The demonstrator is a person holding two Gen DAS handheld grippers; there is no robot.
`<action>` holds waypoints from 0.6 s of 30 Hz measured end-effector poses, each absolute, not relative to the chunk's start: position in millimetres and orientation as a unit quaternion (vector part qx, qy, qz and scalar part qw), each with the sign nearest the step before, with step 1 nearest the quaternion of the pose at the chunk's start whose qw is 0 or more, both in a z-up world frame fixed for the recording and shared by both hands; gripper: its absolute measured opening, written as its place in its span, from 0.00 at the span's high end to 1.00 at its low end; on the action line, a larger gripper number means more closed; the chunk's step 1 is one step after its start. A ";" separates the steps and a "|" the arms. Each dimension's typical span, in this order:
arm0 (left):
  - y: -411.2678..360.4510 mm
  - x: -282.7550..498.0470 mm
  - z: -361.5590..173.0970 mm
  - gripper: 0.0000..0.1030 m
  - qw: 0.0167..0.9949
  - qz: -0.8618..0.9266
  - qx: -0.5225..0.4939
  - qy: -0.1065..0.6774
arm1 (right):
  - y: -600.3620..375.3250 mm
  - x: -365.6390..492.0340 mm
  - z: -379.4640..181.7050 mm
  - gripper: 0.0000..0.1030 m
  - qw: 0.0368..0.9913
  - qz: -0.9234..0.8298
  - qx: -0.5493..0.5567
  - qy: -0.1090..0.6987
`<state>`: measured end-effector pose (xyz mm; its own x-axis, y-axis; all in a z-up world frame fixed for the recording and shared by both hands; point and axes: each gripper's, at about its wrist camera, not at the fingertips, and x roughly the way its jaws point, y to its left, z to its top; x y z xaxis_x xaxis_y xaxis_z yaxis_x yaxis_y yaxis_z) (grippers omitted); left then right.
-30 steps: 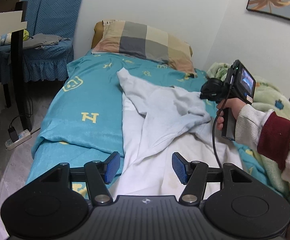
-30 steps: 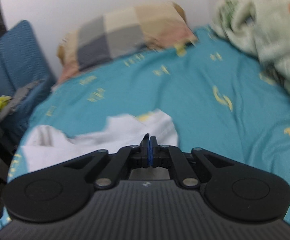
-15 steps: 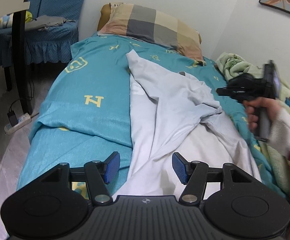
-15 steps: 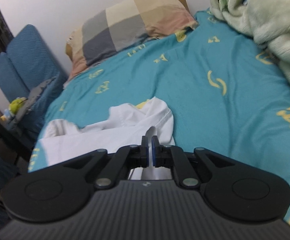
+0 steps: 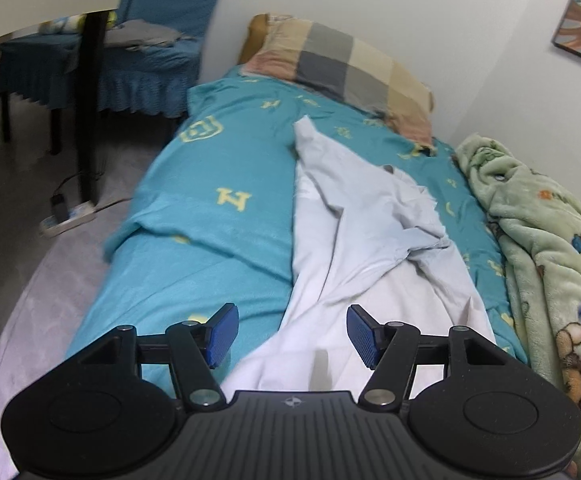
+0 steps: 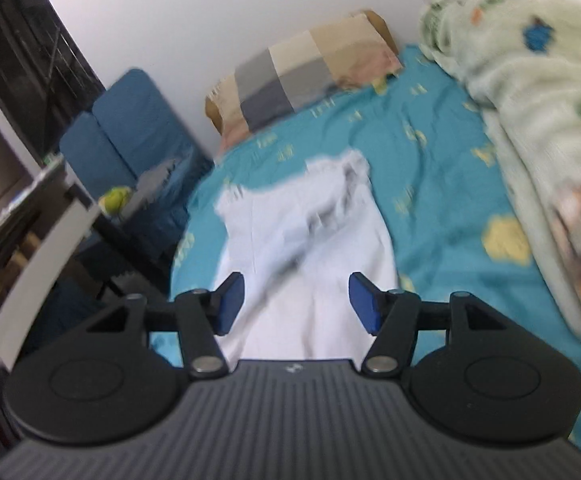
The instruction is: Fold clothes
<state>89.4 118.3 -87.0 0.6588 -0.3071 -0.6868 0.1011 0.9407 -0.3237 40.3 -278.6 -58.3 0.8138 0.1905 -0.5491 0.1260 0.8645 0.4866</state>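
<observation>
A white garment [image 5: 362, 248] lies lengthwise on the teal bedsheet [image 5: 218, 208], with one part folded over its middle and rumpled. It also shows in the right wrist view [image 6: 310, 240], blurred. My left gripper [image 5: 288, 334] is open and empty, held above the garment's near end. My right gripper [image 6: 296, 302] is open and empty above the garment's near part, apart from the cloth.
A checked pillow [image 5: 342, 68] lies at the head of the bed. A green fleece blanket [image 5: 546, 248] is bunched along the right side by the wall. Blue-covered chairs [image 5: 130, 60] and a dark table leg [image 5: 90, 92] stand left of the bed, with a power strip [image 5: 68, 216] on the floor.
My right gripper has opened and let go of the garment's edge, then drawn back toward the foot of the bed. It has left the left wrist view. The folded part now rests on the garment.
</observation>
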 end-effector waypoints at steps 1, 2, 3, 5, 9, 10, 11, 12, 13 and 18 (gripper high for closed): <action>119.7 82.4 -83.4 0.39 0.899 -0.104 -0.131 0.404 | -278.8 31.3 -62.1 0.40 0.911 0.008 0.260 0.319; 121.1 74.8 -80.7 0.39 0.897 -0.097 -0.133 0.410 | -280.4 23.5 -65.6 0.40 0.907 0.000 0.265 0.328; 122.8 66.8 -78.8 0.39 0.894 -0.089 -0.135 0.418 | -282.9 21.0 -66.9 0.40 0.905 0.001 0.271 0.328; 126.7 51.5 -76.1 0.39 0.885 -0.066 -0.142 0.439 | -288.0 17.0 -69.1 0.40 0.901 0.005 0.285 0.327; 122.8 20.4 -78.9 0.40 0.869 -0.058 -0.123 0.476 | -291.5 25.3 -77.0 0.40 0.893 0.009 0.304 0.333; 120.6 14.3 -81.6 0.40 0.864 -0.060 -0.117 0.485 | -291.8 27.8 -79.5 0.40 0.890 0.011 0.308 0.336; 117.7 10.7 -84.8 0.40 0.860 -0.059 -0.108 0.495 | -292.0 29.8 -81.7 0.40 0.888 0.013 0.310 0.341; 114.0 9.1 -87.5 0.40 0.857 -0.055 -0.097 0.503 | -292.1 31.6 -83.8 0.40 0.885 0.016 0.311 0.345; 109.5 8.6 -89.6 0.40 0.855 -0.051 -0.083 0.509 | -293.2 31.8 -85.1 0.40 0.884 0.017 0.313 0.348; 81.2 9.5 -111.2 0.77 0.831 -0.051 0.018 0.553 | -300.5 34.0 -92.0 0.40 0.875 0.022 0.325 0.358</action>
<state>9.5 81.2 -111.2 0.3827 -0.0648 -0.9216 0.1050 0.9941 -0.0263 34.0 -300.5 -92.0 0.7431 0.2711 -0.6118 0.1946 0.7872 0.5852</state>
